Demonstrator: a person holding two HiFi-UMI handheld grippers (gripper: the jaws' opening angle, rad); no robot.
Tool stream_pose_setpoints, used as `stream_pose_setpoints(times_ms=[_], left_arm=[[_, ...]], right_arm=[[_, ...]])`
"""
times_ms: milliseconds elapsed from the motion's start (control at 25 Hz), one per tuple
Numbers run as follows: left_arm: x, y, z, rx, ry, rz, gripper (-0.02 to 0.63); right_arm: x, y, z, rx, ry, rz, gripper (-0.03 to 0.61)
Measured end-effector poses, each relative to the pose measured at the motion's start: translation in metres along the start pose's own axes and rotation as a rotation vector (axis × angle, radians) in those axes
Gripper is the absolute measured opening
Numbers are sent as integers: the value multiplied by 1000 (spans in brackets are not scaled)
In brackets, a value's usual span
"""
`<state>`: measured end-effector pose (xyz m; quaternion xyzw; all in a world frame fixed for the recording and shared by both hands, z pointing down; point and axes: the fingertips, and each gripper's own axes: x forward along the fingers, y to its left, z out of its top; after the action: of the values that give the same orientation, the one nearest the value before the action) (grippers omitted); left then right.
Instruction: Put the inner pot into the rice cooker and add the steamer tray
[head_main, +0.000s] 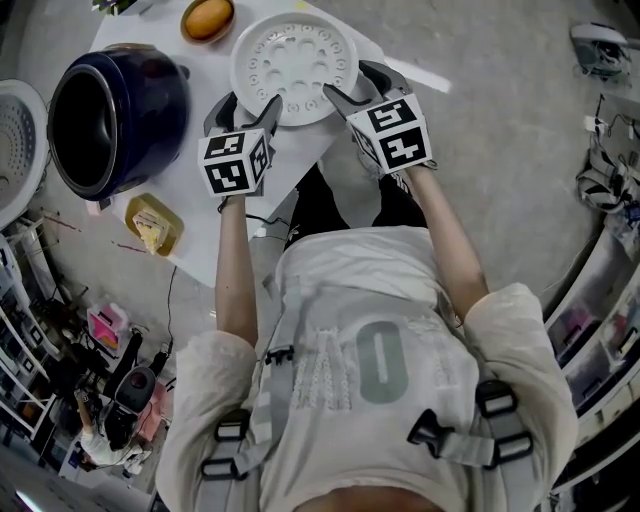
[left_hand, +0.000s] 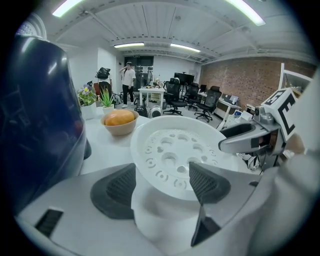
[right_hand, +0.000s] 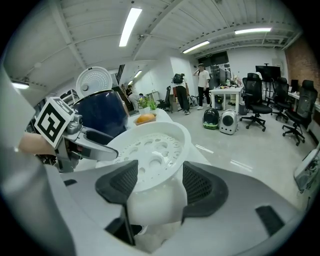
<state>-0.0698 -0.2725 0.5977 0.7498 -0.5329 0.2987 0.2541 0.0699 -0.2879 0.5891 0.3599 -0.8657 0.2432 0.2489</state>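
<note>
Steamer tray (head_main: 295, 60): white, round and perforated, at the far side of the white tabletop (head_main: 200, 70), right of the open dark-blue rice cooker (head_main: 115, 115) and apart from it. From here I cannot tell whether it rests on the tabletop or is just lifted. The left claw (head_main: 247, 102) and right claw (head_main: 360, 85) each take its near edge. In both gripper views the dark ribbed pads (left_hand: 114, 190) stand against the white wall below the rim with no gap showing, so both claws read as closed on the tray. By its thin moulded look the tray is probably light, stiff plastic, smooth and rather slippery. Holding it under the flared rim at two spaced places, as here, should keep it level, though a hard squeeze might flex or crack the rim. No brand or label is legible on tray or cooker. The only print is the black-and-white square markers on the claws' cubes and a pale zero-shaped figure on the person's shirt.
</note>
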Motion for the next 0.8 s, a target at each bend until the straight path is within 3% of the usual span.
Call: stream_pose_setpoints(times_ms=[240, 640, 800], left_arm=[[-18, -2, 26, 12, -66, 37, 342], [-77, 1, 95, 41, -261, 114, 342], [-120, 19, 135, 42, -385, 219, 342]], right_arm=[[-14, 1, 24, -30, -52, 14, 276], [-49, 15, 99, -125, -180, 59, 278], [-53, 33, 156, -216, -267, 130, 278]])
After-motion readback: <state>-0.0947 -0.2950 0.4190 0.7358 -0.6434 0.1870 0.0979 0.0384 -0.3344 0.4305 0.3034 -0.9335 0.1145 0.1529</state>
